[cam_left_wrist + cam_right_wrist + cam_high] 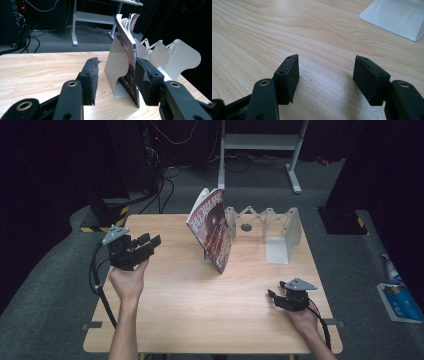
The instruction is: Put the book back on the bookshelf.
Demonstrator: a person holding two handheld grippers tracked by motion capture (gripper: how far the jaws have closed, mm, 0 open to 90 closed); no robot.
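A magazine (pixel 212 227) stands tilted in the rack's (pixel 272 227) left end, mid-table (pixel 200 315). The left gripper (pixel 150 241) hangs left of it; the right gripper (pixel 274 296) sits near the table's front right.

- The right gripper (pixel 327 77) hangs low over the wooden table (pixel 262 32), its black jaws spread apart with bare wood between them.
- A white stand's base (pixel 397 17) lies at the far corner.

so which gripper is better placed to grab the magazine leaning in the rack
Left. The left gripper is raised with open jaws pointing at the magazine, whose edge lines up by its jaws in its own view. The right gripper sits low near the table's front edge, facing bare wood.
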